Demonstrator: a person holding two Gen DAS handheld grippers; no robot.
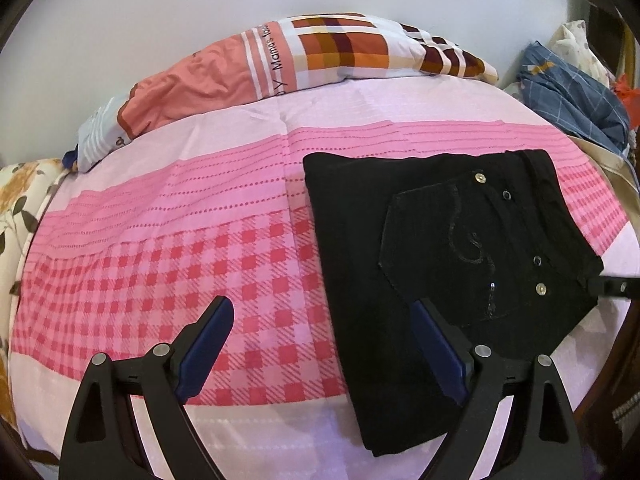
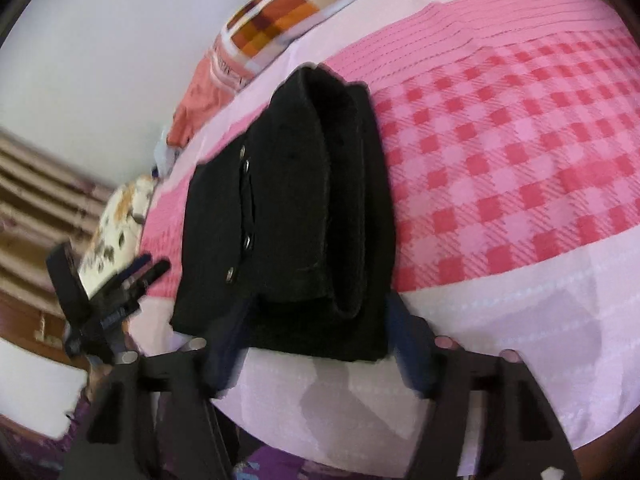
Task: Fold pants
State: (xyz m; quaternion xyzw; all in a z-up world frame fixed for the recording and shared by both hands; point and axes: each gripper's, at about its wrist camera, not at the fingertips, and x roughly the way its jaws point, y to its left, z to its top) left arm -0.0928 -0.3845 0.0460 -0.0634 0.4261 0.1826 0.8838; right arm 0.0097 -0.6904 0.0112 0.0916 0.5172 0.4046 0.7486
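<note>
The black pants [image 1: 420, 240] lie folded into a thick rectangle on the pink checked bed sheet [image 1: 180, 240], back pocket and metal rivets facing up. My left gripper [image 1: 322, 320] is open and empty, hovering over the pants' left edge. In the right wrist view the folded pants [image 2: 296, 220] lie right in front, with the near edge between the fingers of my right gripper [image 2: 320, 328], whose jaws stand wide apart. The left gripper [image 2: 132, 276] shows at the left there.
A checked orange and salmon pillow [image 1: 312, 52] lies along the far side of the bed by the white wall. A blue plaid cloth [image 1: 572, 92] is heaped at the right. A floral cloth [image 1: 20, 208] hangs at the left edge.
</note>
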